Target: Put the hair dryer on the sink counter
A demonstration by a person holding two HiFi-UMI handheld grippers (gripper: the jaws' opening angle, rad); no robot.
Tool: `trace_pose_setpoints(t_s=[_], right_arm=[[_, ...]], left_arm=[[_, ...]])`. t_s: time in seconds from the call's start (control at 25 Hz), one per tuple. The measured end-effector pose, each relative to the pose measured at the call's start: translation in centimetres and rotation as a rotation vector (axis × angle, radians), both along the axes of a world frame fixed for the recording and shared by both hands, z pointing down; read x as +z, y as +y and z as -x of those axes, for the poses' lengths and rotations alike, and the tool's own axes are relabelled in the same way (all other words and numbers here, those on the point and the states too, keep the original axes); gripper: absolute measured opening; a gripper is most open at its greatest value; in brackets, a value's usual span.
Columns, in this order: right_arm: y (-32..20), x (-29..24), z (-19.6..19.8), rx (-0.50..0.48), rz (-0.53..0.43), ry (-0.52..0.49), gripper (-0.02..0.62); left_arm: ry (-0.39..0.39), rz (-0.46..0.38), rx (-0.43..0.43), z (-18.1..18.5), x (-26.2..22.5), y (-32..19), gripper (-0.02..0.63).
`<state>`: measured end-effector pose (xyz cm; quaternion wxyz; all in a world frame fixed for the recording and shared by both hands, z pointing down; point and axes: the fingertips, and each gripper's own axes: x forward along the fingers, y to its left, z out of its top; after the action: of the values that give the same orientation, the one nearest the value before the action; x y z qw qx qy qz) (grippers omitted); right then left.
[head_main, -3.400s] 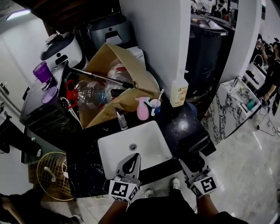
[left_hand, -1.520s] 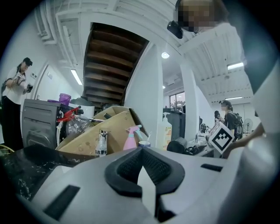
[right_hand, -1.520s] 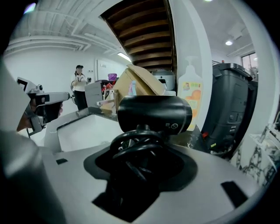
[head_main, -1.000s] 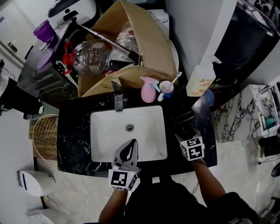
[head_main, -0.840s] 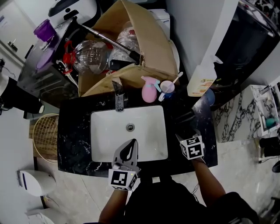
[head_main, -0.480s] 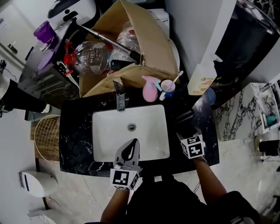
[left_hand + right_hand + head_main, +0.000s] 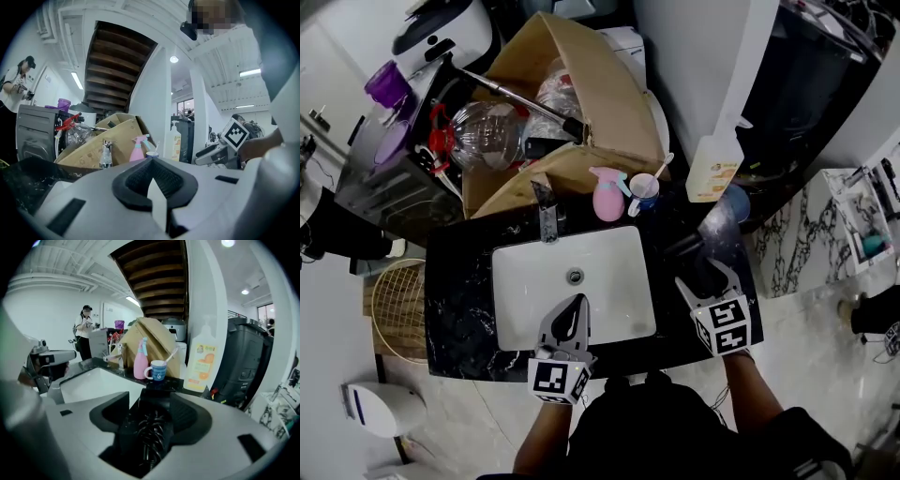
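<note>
The right gripper pinches the black hair dryer between its jaws. The right gripper view shows the dryer filling the gap, with its coiled cord bunched low between the pads. The dryer sits over the dark sink counter, at 3 o'clock from the white basin. Whether its underside already touches the stone is hard to judge from above; it looks very close.

To finish the step well, the person should lower the dryer flat onto the bare counter. The jaws should open only once the body is fully supported, so it does not roll, and the cord should be kept gathered on the stone.

The strip of counter here is narrow. The basin rim lies at 9 o'clock from the dryer and the counter's outer edge at 3 o'clock, with the front edge near at 6 o'clock. At 12 o'clock stands a soap bottle, and at 11 o'clock a mug and a pink spray bottle. The safest way out is straight back toward 6 o'clock.

The left gripper, jaws pressed together and empty, hovers over the basin's front, well clear.
</note>
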<state>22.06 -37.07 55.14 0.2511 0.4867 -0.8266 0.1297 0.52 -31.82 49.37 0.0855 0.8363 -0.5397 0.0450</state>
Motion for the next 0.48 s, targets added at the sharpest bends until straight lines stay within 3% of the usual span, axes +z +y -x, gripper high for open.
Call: trace_pose_setpoints(t_s=[0.48], right_arm=[[2.3,-9.1,1.9,-0.044,-0.237,-0.132,0.126]], left_arm=[[0.040,-0.099,0.051,-1.3,-5.5,-0.3,-0.006]])
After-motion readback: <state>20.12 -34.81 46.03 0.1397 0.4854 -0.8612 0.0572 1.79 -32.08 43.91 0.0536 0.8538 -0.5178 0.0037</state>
